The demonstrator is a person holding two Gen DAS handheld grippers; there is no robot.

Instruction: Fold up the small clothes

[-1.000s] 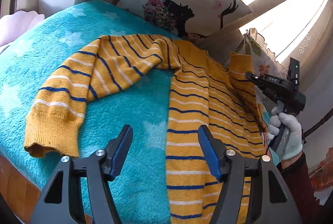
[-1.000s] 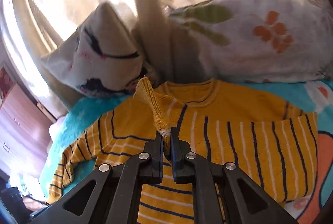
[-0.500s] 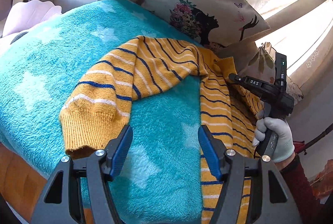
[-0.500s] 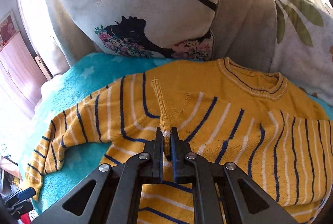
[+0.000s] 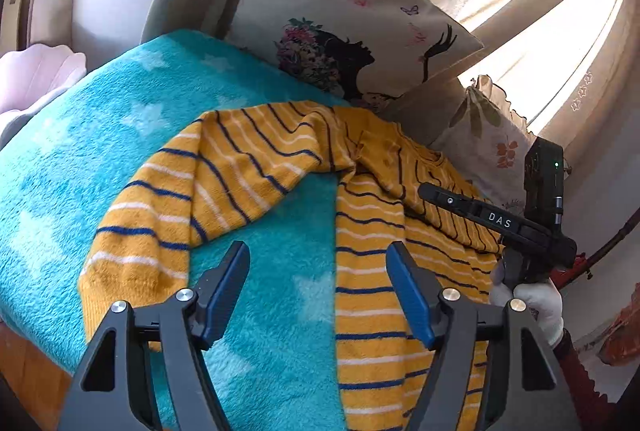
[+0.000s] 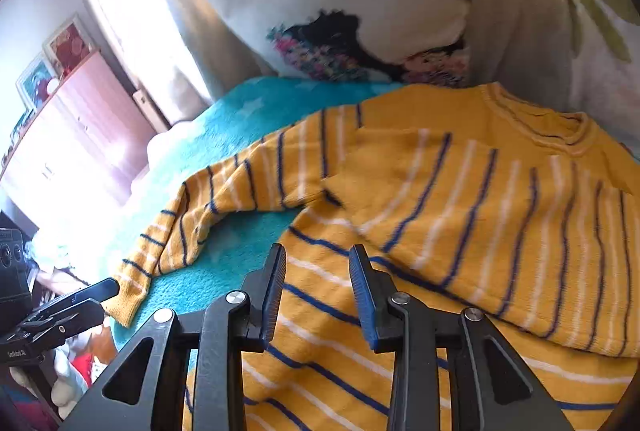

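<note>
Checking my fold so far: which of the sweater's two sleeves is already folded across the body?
The sleeve on the right in the right wrist view: it lies flat across the sweater's chest. The other sleeve stretches out over the teal blanket.

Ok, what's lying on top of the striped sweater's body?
One sleeve is folded across the yellow striped sweater, lying flat below the neckline. The other sleeve lies out on the teal blanket. The chest under the folded sleeve is covered.

sweater: yellow knit, navy and white stripes
state: one sleeve folded across the chest
other sleeve: spread out, left of the left jaws
body: beneath the right jaws
</note>
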